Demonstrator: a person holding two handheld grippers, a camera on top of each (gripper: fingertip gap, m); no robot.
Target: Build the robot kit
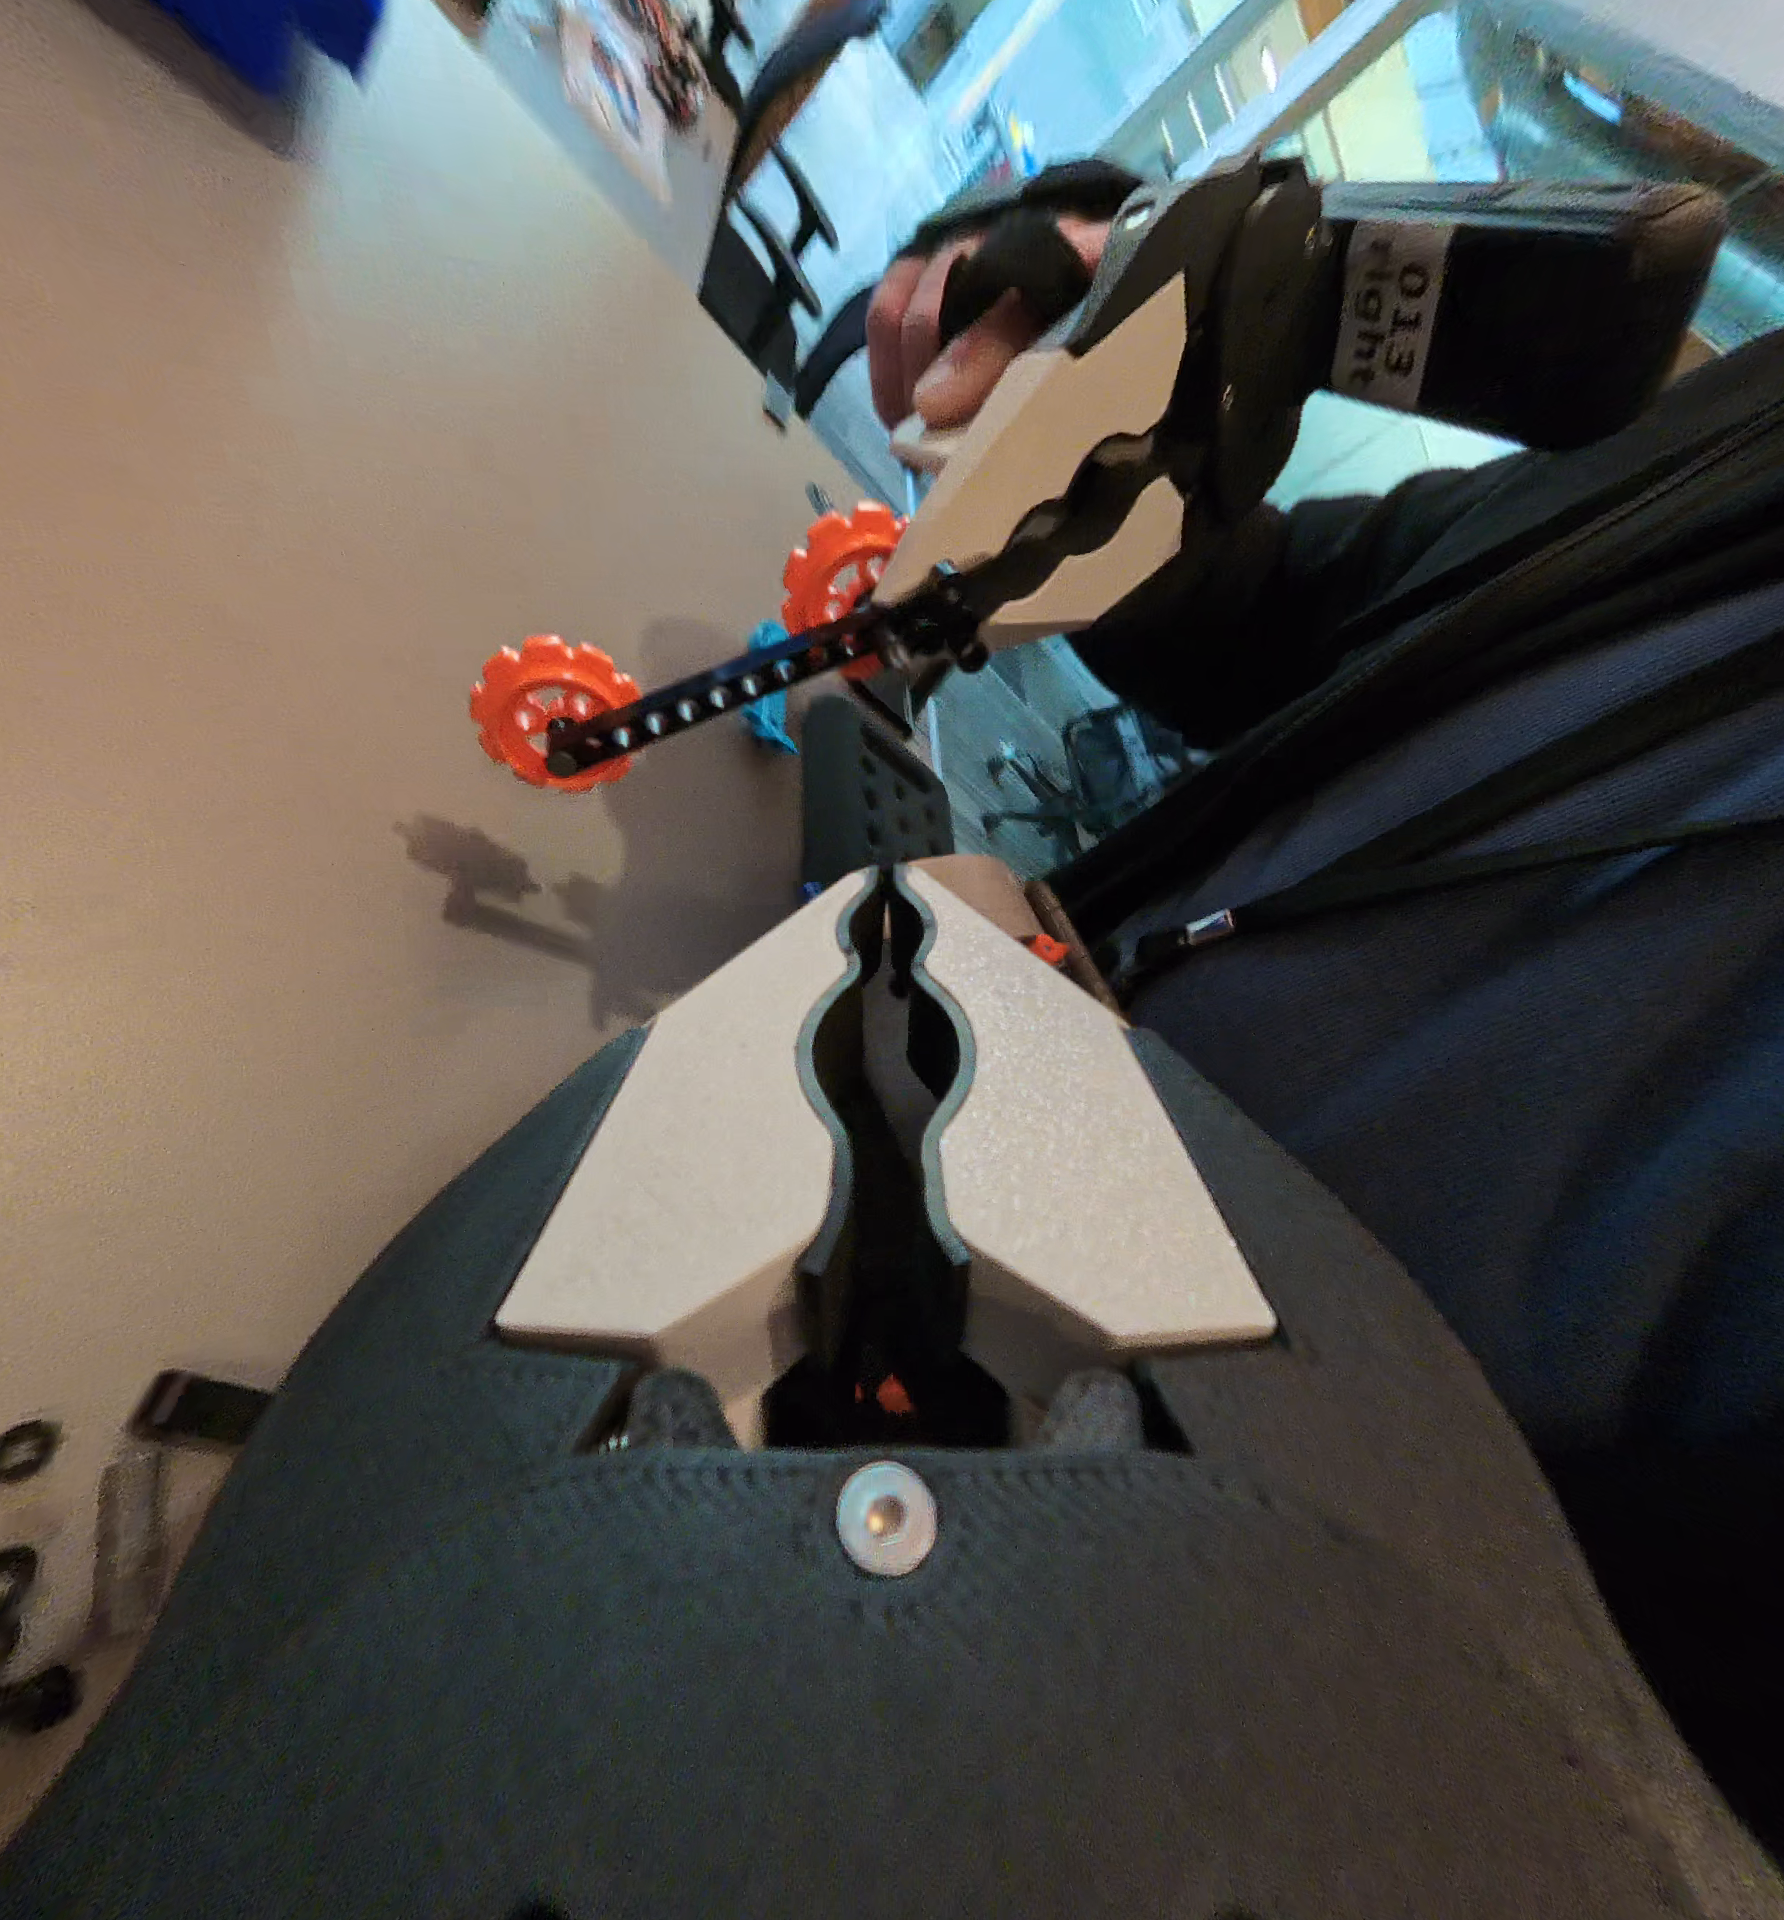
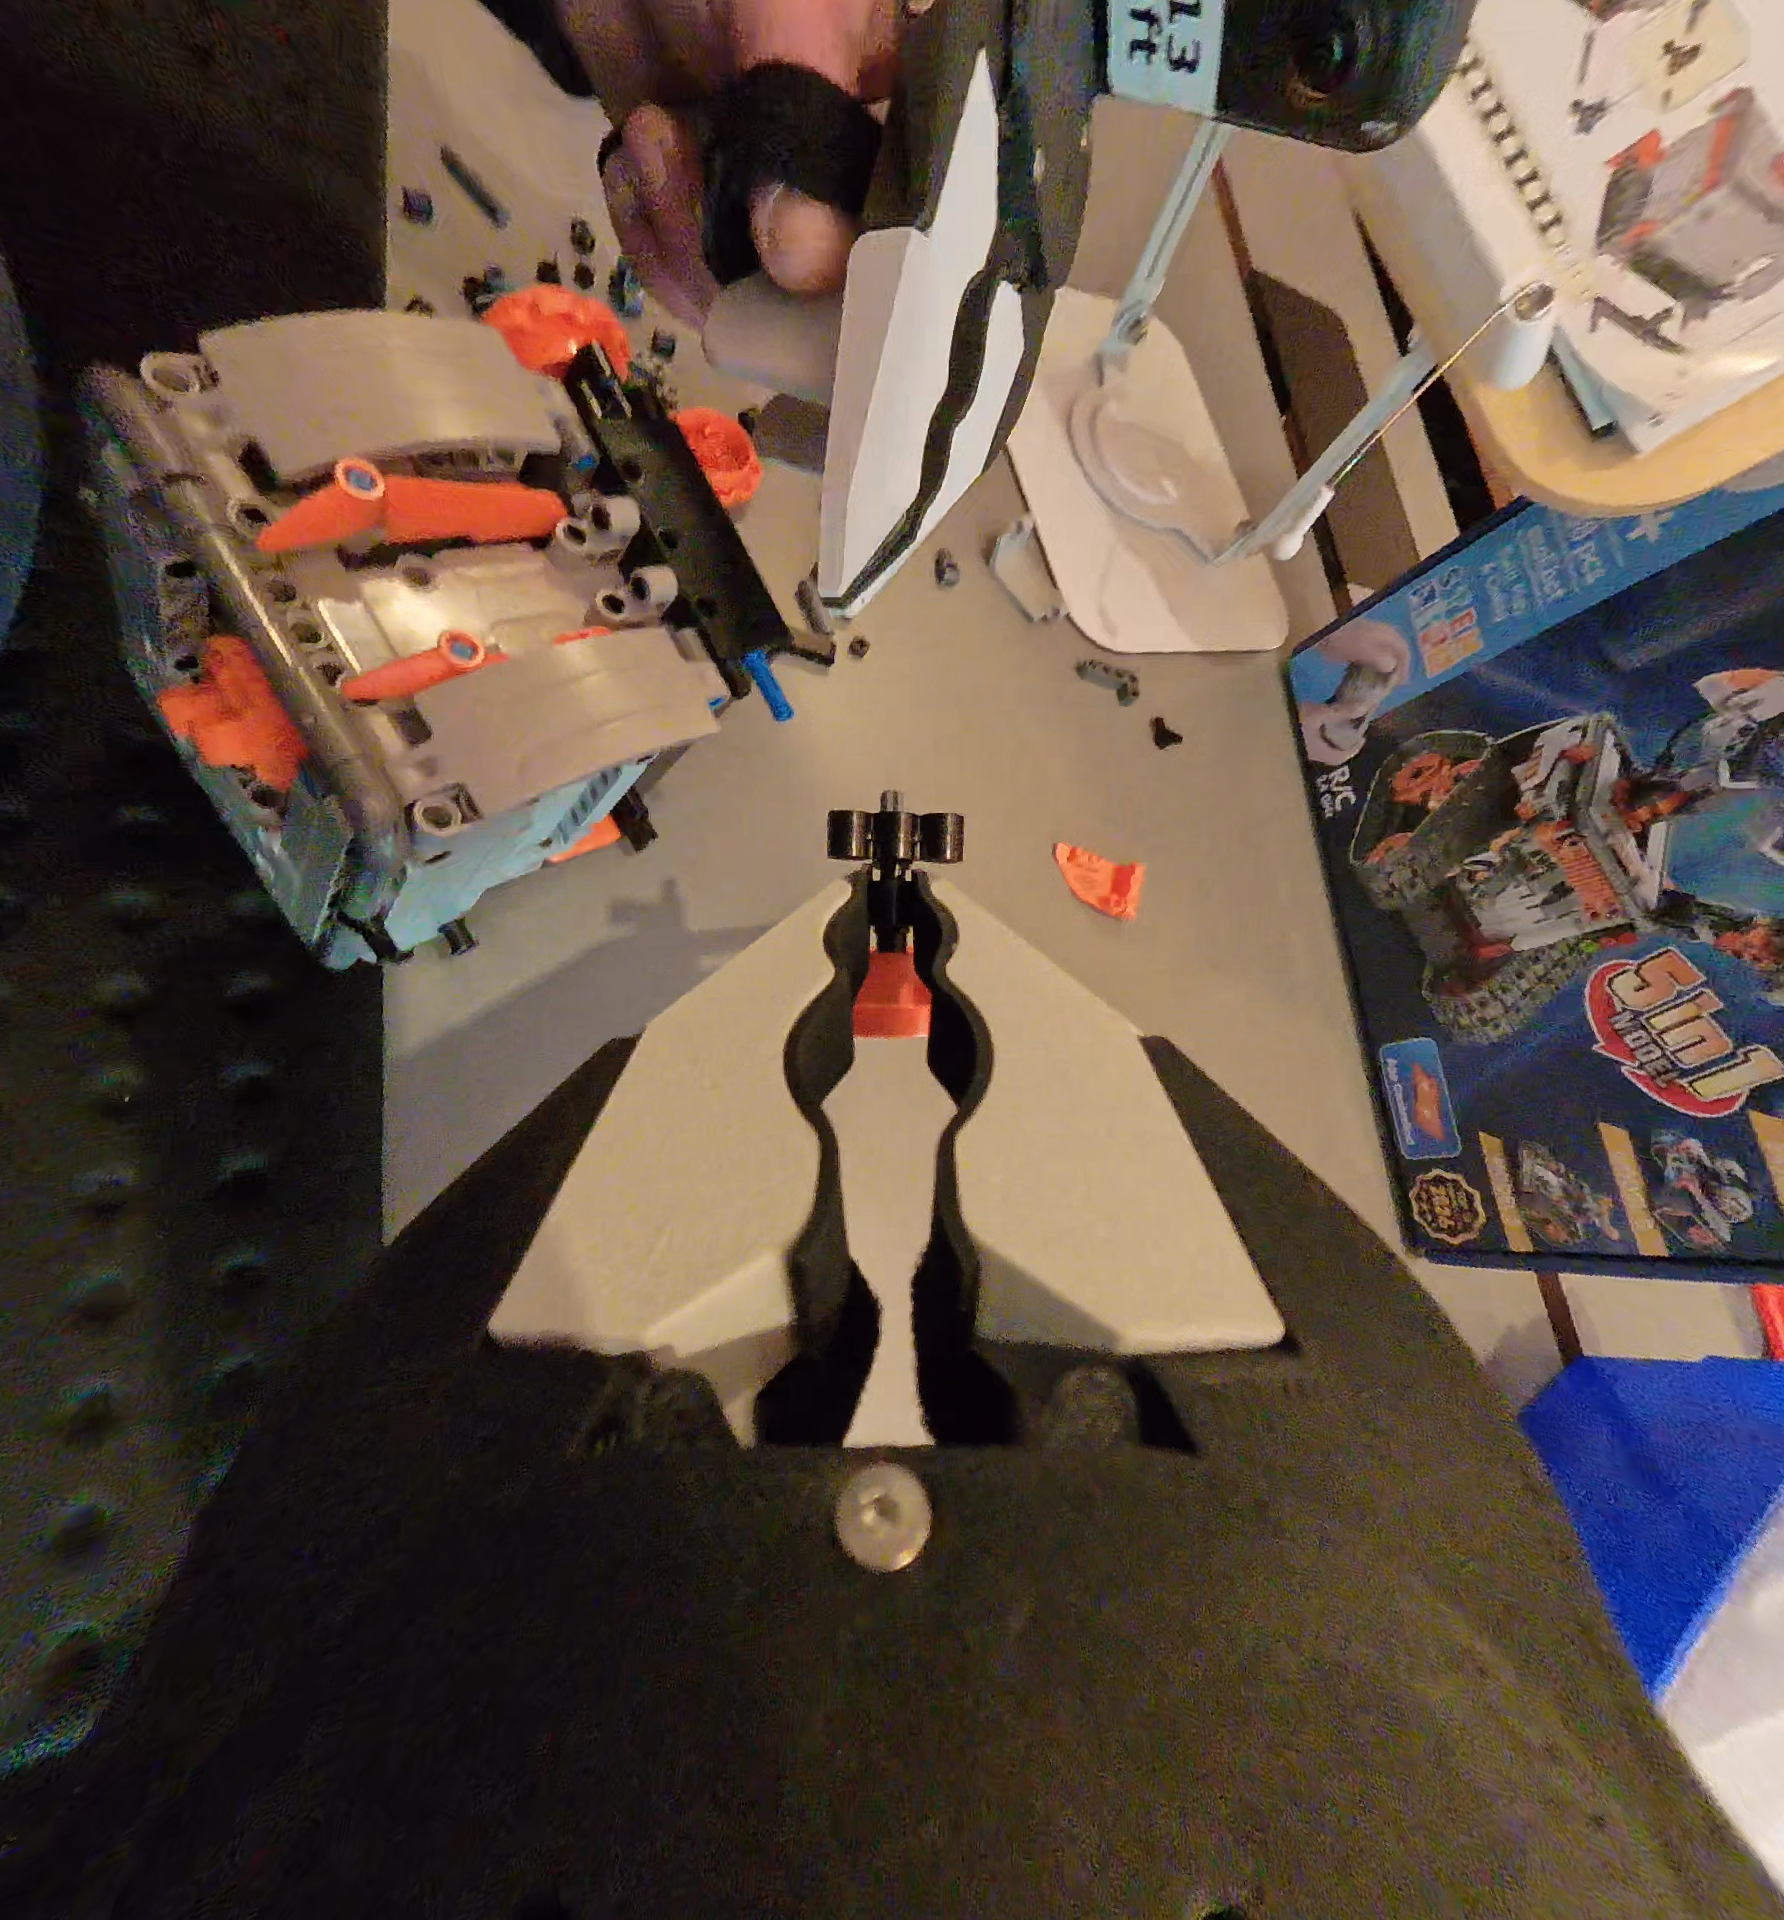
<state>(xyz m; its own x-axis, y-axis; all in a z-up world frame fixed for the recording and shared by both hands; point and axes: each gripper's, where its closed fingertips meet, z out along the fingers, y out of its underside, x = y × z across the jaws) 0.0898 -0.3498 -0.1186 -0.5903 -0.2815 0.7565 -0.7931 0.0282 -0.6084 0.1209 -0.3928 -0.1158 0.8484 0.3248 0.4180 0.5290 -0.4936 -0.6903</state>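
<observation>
Right tongs [image 2: 890, 883]: we see them clamped on a black beam [image 1: 706, 707] bearing orange wheels [image 1: 545, 710].
Left tongs [image 1: 888, 883]: nearly closed; contents unclear.
Labels: white tags on both; printed box [image 2: 1594, 883] at three o'clock.

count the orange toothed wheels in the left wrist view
2. One orange toothed wheel sits at the far end of the black holed beam held by the right hand-held gripper; the second wheel is partly hidden behind that gripper's fingertips. Others may be hidden.
</observation>
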